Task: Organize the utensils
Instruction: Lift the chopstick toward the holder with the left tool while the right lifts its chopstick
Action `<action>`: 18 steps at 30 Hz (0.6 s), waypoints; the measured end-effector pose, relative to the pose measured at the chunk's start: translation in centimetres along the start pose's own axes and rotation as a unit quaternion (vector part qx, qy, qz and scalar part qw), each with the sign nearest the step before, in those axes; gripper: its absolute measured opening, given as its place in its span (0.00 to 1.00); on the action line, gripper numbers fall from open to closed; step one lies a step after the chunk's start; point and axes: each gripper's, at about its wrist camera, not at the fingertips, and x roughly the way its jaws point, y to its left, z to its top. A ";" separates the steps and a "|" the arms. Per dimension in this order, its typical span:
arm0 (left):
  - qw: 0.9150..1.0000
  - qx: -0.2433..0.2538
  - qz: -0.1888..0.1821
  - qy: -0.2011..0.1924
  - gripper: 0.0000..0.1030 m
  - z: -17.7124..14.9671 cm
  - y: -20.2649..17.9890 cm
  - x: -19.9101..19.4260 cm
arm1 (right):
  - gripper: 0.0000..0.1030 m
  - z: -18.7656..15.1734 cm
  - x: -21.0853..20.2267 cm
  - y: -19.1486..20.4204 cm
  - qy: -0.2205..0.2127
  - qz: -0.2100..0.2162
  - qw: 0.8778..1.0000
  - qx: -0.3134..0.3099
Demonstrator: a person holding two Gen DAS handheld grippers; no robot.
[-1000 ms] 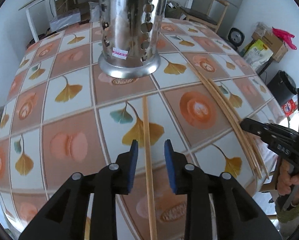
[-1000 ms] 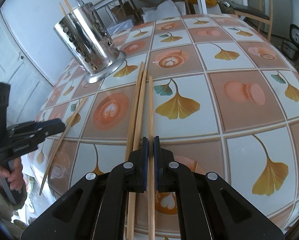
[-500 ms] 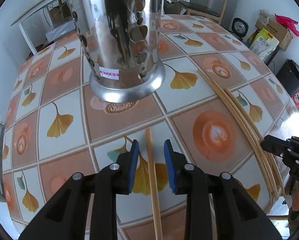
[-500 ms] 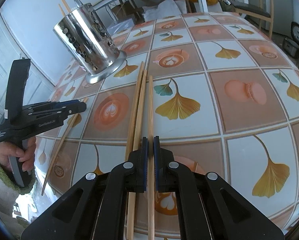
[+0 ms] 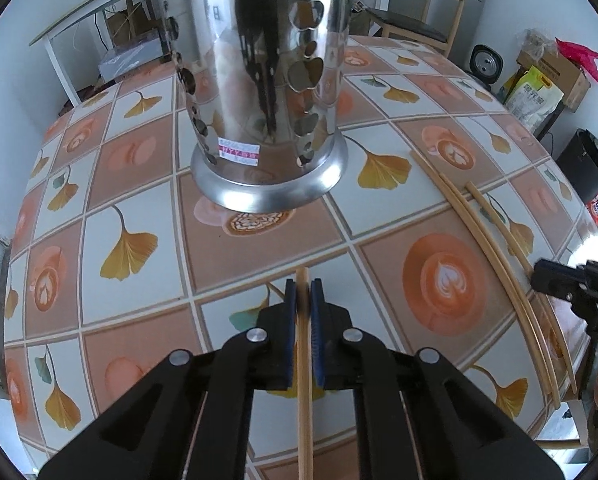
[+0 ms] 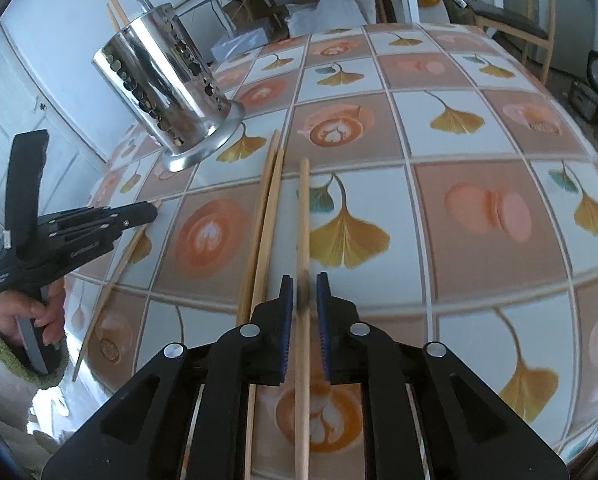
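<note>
While the blue pads of the left gripper (image 5: pixel 303 296) are closing, a single wooden chopstick (image 5: pixel 303 380) is seen between them in the left wrist view, pressed from both sides. Its tip is pointed at the perforated steel utensil holder (image 5: pixel 259 80), which is stood just beyond on the tiled tablecloth (image 5: pixel 139 184). Three more chopsticks (image 5: pixel 495 248) are laid well to the holder's right.

In the right wrist view, the right gripper (image 6: pixel 302 292) is seen opening; another chopstick (image 6: pixel 303 240) is lined up between its pads, with a gap visible on each side. A pair of chopsticks (image 6: pixel 265 220) is laid just beside it, nearer the holder (image 6: pixel 167 80).
</note>
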 end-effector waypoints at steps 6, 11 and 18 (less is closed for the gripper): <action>1.000 -0.004 -0.008 -0.001 0.06 -0.1 0.2 -0.1 | 0.14 2.2 1.5 0.7 0.004 -0.016 0.999 -0.031; 1.000 -0.003 -0.010 -0.002 0.06 -0.1 0.2 -0.1 | 0.14 3.8 2.6 1.4 0.004 -0.028 0.998 -0.054; 1.000 -0.004 -0.010 -0.002 0.06 -0.2 0.3 -0.1 | 0.10 5.2 3.9 2.3 0.000 -0.058 0.995 -0.087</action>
